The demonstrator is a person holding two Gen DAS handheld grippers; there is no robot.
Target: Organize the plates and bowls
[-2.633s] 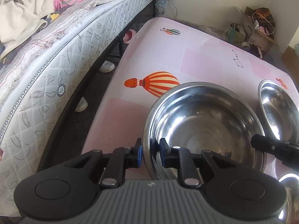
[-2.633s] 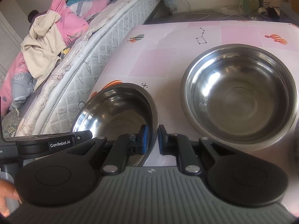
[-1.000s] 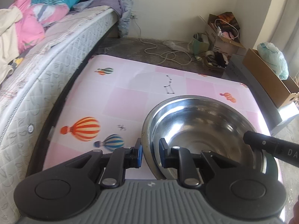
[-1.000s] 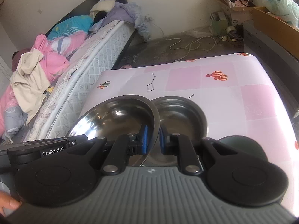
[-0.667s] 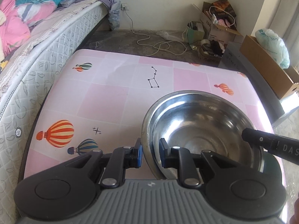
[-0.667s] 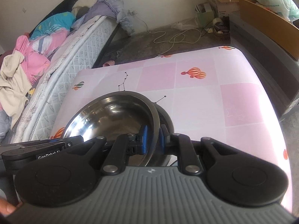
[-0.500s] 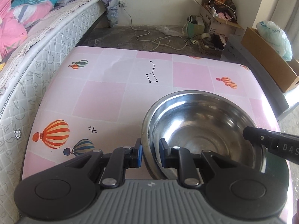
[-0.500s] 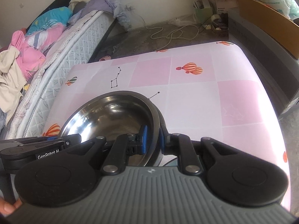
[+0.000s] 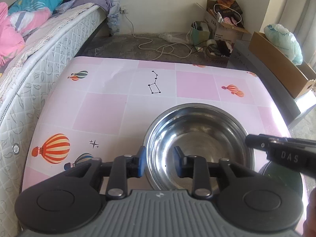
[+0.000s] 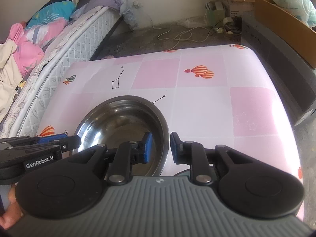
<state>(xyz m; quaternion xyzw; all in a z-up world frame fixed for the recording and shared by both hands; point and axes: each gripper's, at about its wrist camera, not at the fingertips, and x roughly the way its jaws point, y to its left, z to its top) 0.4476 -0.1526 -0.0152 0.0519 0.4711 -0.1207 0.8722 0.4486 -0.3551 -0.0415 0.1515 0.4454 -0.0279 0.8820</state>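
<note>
A steel bowl (image 9: 199, 136) (image 10: 122, 122) rests on the pink table, nested in a second steel bowl of which only a thin outer rim shows. My left gripper (image 9: 159, 161) straddles its left rim. Its jaws are opening, and the inner pad stands well off the metal. My right gripper (image 10: 160, 148) straddles the right rim, with jaws also opening and a gap on each side of the rim. Each view shows the other gripper from the side: the right gripper (image 9: 276, 150) and the left gripper (image 10: 65, 141).
The pink table (image 9: 102, 108) has balloon prints. A dark round dish (image 9: 280, 177) lies by the bowls near the table's right edge. A bed (image 9: 39, 45) runs along the left. Cardboard boxes (image 9: 280, 63) and a cable lie on the floor beyond. A person's fingers (image 10: 7, 221) hold the left tool.
Both grippers carried the bowl across the table and lowered it into the second bowl. Their jaws, shut on the rim before, have now parted from it.
</note>
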